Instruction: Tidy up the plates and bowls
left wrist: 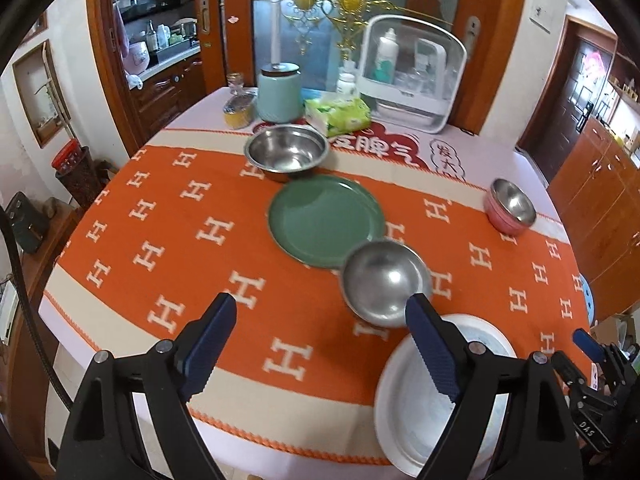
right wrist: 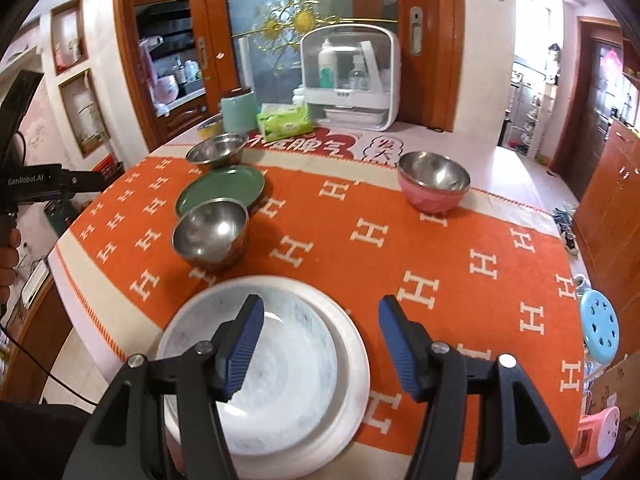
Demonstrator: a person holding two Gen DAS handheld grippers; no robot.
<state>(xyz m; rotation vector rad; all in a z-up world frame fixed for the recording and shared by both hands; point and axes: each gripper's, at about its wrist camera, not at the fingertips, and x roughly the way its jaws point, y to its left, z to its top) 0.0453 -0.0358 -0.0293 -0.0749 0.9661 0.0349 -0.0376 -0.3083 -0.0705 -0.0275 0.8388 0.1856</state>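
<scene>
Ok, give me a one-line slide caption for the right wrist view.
Open right gripper above stacked white plates, steel bowl, green plate and pink bowl beyond on the orange cloth.

Two steep, perhaps raised wrist views sharing the orange tablecloth [left wrist: 168, 216].

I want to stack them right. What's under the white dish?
The white dish sits on a bigger white plate; only the plate's rim shows. Its middle, and the tablecloth beneath, are covered.
</scene>
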